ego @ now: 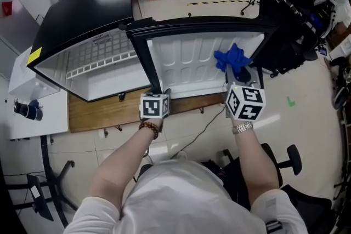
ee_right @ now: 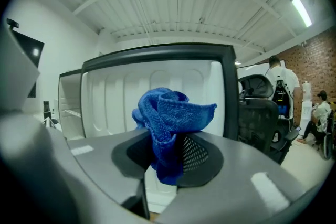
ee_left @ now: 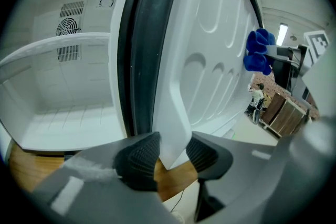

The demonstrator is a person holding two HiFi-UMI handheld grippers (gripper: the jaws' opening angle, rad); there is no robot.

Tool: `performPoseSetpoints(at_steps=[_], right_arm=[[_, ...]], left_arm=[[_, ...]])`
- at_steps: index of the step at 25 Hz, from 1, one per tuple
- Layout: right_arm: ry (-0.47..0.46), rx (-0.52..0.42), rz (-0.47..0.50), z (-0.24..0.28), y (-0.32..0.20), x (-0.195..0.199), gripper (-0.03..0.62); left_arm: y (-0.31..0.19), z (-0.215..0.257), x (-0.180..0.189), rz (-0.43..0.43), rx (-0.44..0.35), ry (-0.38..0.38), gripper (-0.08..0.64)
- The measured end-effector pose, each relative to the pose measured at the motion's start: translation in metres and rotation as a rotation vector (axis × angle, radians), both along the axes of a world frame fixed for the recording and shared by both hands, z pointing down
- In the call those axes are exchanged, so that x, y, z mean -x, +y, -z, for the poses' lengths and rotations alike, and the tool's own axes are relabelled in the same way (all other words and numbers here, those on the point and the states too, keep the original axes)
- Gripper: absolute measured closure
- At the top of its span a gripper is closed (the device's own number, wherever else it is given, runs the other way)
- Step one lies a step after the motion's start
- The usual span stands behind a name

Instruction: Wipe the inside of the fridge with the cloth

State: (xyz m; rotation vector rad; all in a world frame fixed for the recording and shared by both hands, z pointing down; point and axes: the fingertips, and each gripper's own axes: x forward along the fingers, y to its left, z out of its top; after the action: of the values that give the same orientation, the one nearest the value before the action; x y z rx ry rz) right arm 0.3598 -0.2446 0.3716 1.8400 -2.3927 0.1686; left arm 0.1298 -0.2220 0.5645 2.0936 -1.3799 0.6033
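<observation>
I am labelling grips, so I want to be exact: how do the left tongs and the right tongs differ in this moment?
The left tongs clamp the white lower corner of the fridge door; the right tongs clamp a bunched blue cloth. The left tongs sit beside the open fridge compartment; the right tongs are farther along the door, near its outer edge. Both are shut on something.

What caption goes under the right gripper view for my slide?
Right tongs pinch a bunched blue cloth before the white inside of the open fridge door.
</observation>
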Motion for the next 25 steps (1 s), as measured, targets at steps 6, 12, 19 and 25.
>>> performPoseSetpoints(at_steps=[6,12,19,25], right_arm=[[0.003,0.036,0.224,-0.029,0.022,0.105,0.486],[0.026,0.115,0.386,-0.063,0.03,0.184,0.486],[0.043,0.161,0.437,-0.085,0.019,0.217,0.486],[0.025,0.165,0.417,-0.09,0.012,0.214,0.486]], left_arm=[[0.011,0.004,-0.002,-0.019,-0.019,0.017,0.402],[0.015,0.006,0.003,-0.028,-0.024,0.01,0.424],[0.014,0.004,0.005,-0.038,-0.024,-0.006,0.428],[0.014,0.003,0.004,-0.042,-0.023,-0.007,0.437]])
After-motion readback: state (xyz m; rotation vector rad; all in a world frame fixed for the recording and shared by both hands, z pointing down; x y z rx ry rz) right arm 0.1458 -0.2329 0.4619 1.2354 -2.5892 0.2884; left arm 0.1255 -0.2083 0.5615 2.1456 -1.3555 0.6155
